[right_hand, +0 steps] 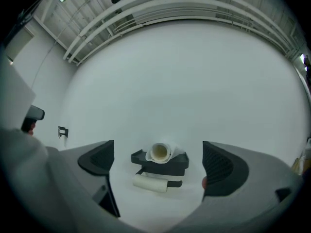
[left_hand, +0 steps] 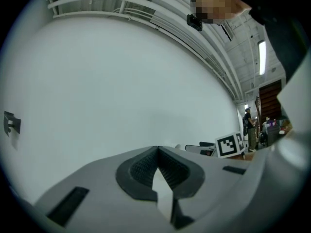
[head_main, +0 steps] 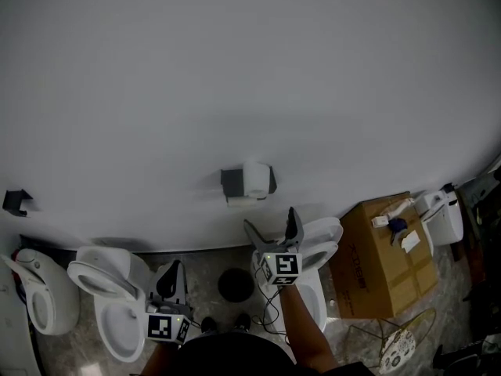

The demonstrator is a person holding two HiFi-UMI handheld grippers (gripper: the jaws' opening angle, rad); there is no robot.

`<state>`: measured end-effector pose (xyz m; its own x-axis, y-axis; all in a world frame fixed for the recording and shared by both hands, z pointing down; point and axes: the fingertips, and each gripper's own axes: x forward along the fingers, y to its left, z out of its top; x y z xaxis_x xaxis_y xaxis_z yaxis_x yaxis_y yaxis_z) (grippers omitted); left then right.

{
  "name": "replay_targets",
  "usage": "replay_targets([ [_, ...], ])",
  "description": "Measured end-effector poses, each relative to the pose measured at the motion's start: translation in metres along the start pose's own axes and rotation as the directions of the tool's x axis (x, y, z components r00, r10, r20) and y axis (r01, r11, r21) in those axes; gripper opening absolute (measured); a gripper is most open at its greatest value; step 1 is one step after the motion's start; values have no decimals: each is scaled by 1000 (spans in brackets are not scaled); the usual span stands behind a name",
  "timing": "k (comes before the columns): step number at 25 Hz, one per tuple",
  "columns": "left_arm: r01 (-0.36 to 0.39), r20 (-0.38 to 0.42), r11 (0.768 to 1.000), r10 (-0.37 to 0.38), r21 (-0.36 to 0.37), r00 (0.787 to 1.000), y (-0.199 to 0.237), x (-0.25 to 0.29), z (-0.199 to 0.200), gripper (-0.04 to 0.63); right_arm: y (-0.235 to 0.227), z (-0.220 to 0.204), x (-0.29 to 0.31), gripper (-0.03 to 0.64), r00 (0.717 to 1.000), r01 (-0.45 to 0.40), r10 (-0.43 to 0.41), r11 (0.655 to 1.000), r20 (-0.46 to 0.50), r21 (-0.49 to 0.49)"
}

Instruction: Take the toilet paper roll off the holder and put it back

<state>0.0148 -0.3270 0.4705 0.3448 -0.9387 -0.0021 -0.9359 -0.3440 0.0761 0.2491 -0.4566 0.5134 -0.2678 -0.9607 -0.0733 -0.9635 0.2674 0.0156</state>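
A black wall holder point(head_main: 232, 183) point(right_hand: 165, 165) carries a white toilet paper roll point(head_main: 256, 180) point(right_hand: 160, 153) on its top shelf. A thinner white roll point(head_main: 243, 201) point(right_hand: 151, 183) hangs on the bar underneath. My right gripper point(head_main: 270, 219) point(right_hand: 158, 145) stands open below the holder, pointing up at it, well apart from it, with nothing between its fingers. The left gripper point(head_main: 175, 268) point(left_hand: 157, 149) hangs lower left, jaws shut and empty, facing bare wall. In the left gripper view the right gripper's marker cube point(left_hand: 228, 145) shows at the right.
On the floor against the white wall stand a toilet point(head_main: 112, 295) at the left, another toilet point(head_main: 319, 258) under my right arm, and a cardboard box point(head_main: 382, 265) at the right. A black round object point(head_main: 236, 284) lies between the toilets. A small black bracket point(head_main: 16, 201) is on the wall.
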Motion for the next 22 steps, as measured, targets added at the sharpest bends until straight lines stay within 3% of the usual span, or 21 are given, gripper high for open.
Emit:
replay_targets([
  [12,-28,6,999,28,31,1000,0,0,-8,3,-9,-35,45,564,998,-4,5,1000,-60,21],
  [22,-52,-8,998,52,22,999,8,4,-11,3,-11,-48,80,502,996,-1,3,1000,-93,19],
])
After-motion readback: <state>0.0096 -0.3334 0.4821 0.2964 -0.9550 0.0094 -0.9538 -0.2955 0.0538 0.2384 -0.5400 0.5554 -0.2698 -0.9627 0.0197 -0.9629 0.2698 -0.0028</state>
